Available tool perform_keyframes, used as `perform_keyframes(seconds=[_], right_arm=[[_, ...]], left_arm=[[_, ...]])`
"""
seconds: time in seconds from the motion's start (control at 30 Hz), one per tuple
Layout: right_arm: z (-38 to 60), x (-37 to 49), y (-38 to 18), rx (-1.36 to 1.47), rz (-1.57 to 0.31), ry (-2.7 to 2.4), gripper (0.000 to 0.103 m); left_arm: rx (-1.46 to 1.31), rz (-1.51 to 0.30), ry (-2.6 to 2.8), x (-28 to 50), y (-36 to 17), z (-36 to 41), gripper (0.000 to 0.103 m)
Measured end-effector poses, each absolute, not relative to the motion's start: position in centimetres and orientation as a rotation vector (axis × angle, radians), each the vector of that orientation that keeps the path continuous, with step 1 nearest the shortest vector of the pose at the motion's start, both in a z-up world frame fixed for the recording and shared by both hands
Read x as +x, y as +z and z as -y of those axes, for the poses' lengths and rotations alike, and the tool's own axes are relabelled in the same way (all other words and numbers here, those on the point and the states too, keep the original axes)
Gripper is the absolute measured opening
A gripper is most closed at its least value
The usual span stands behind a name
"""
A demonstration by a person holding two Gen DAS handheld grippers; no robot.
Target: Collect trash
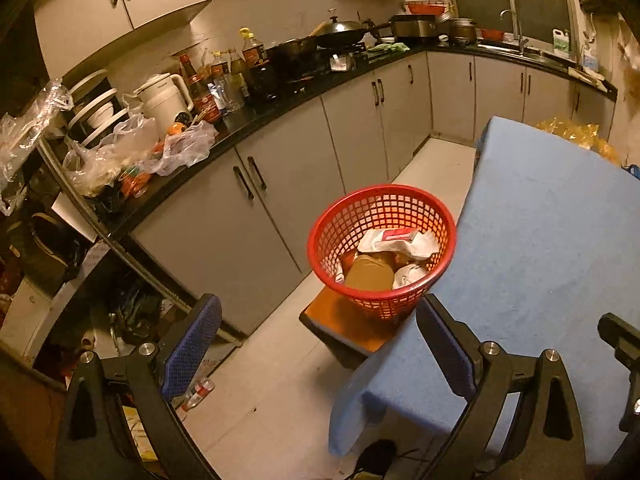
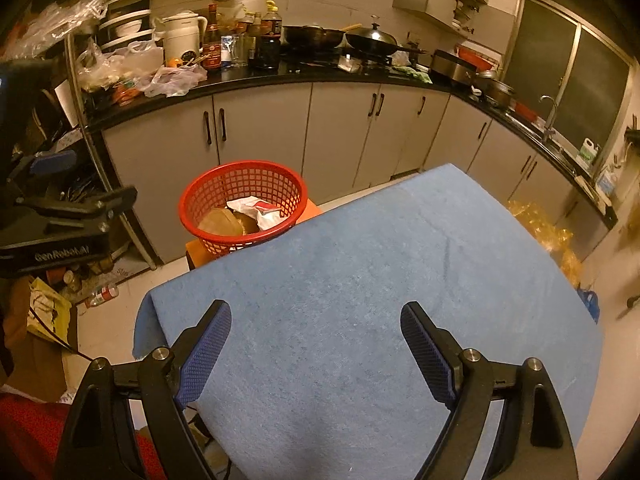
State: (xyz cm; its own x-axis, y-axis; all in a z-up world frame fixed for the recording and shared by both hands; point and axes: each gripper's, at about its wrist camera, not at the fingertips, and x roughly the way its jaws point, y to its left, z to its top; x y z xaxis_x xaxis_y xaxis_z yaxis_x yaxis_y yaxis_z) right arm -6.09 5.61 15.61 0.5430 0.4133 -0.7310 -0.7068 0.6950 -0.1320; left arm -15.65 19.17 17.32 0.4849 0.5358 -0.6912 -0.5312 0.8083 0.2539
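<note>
A red mesh basket (image 1: 380, 240) stands on an orange stool (image 1: 340, 320) beside the blue-covered table (image 1: 540, 260). It holds crumpled white paper (image 1: 400, 240), a brown lidded tub (image 1: 370, 276) and other trash. The basket also shows in the right wrist view (image 2: 244, 208). My left gripper (image 1: 320, 344) is open and empty, above the floor and the table's corner, short of the basket. My right gripper (image 2: 316, 344) is open and empty above the blue table top (image 2: 360, 280). The left gripper's body (image 2: 60, 216) shows at the left edge of the right wrist view.
A black kitchen counter (image 1: 280, 108) with grey cupboards runs behind, crowded with bottles, a white kettle (image 1: 164, 96), pans and plastic bags (image 1: 176, 148). A small bottle (image 1: 198, 394) lies on the white floor. A cluttered rack (image 1: 60, 240) stands left. Yellow plastic (image 2: 548, 232) lies past the table.
</note>
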Motion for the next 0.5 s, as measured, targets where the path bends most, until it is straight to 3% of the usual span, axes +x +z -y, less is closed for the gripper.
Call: perform_keyframes(seconds=[0.5], right_arm=[[-7.1,-5.7,15.7,-0.485,-0.724,0.715,0.090]], left_arm=[[-0.009,-0.828,0.640,-15.4,17.4,-19.7,0.097]])
